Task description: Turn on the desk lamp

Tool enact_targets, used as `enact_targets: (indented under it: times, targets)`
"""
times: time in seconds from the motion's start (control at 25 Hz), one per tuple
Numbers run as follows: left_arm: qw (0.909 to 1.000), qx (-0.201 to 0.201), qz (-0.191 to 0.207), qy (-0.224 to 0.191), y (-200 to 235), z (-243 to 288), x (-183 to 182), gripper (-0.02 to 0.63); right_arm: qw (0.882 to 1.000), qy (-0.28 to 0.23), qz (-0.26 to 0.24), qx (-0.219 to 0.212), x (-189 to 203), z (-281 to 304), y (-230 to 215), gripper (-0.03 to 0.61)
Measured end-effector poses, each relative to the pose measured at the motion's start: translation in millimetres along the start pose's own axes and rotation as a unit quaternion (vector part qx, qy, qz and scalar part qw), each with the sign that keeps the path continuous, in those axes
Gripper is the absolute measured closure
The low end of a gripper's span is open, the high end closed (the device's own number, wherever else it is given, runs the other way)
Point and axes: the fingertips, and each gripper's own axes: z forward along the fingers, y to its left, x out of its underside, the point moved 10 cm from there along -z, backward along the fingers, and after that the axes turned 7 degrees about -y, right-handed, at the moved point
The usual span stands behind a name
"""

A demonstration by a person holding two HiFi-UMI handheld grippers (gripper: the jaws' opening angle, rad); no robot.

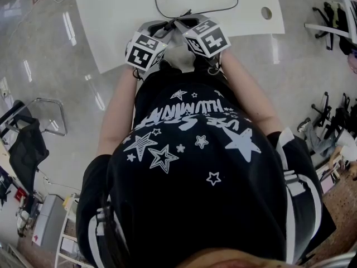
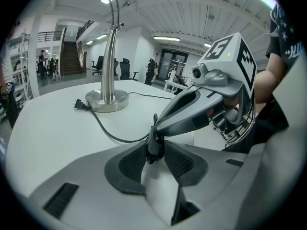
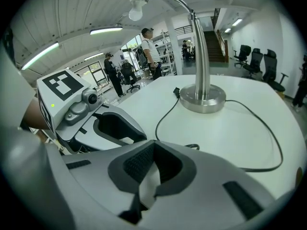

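Black ribbed pads of the left gripper (image 2: 154, 153) are clamped on a small black inline switch (image 2: 153, 140) of the thin black cord (image 2: 108, 131), over the near part of the white table (image 2: 43, 138). Tips of the right gripper (image 3: 152, 145) are drawn together, empty, and laid against the switch's upper end. The step is judged to be pressing the switch: the left grip should be kept steady while the right tip is pushed squarely onto the button, not the cord. The brushed-silver desk lamp (image 3: 200, 56) is stood upright on its round base further out, well apart from both grippers. Its stem's long axis is vertical, and the neck is arched leftward in the right gripper view, with the bare white bulb (image 3: 135, 12) pointed down, unlit. A black plug (image 2: 79, 104) is left loose beside the base, so power looks doubtful.
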Motion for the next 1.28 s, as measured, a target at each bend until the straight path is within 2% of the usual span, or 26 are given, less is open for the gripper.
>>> enact_targets:
  times: [0.4,0.52,0.76,1.28]
  targets:
    - [0.9996,-0.026,-0.008,-0.003,-6.3,-1.3,-0.8,0.482,1.000,-0.003,0.007,-0.022,2.7,-2.6,-4.9,0.575]
    - [0.9991,-0.042,-0.001,-0.001,-11.3,1.1,-2.4,0.482,0.999,-0.013,0.004,-0.036,5.7,-7.0,-9.9,0.575]
    - [0.9961,-0.085,-0.020,-0.013,-19.3,-3.1,-4.9,0.480,0.998,-0.025,0.011,-0.062,14.1,-17.9,-27.2,0.575]
    - [0.9772,-0.196,-0.077,-0.031,-41.5,-7.0,-0.5,0.479,0.993,-0.025,-0.014,-0.118,21.6,-38.3,-61.6,0.575]
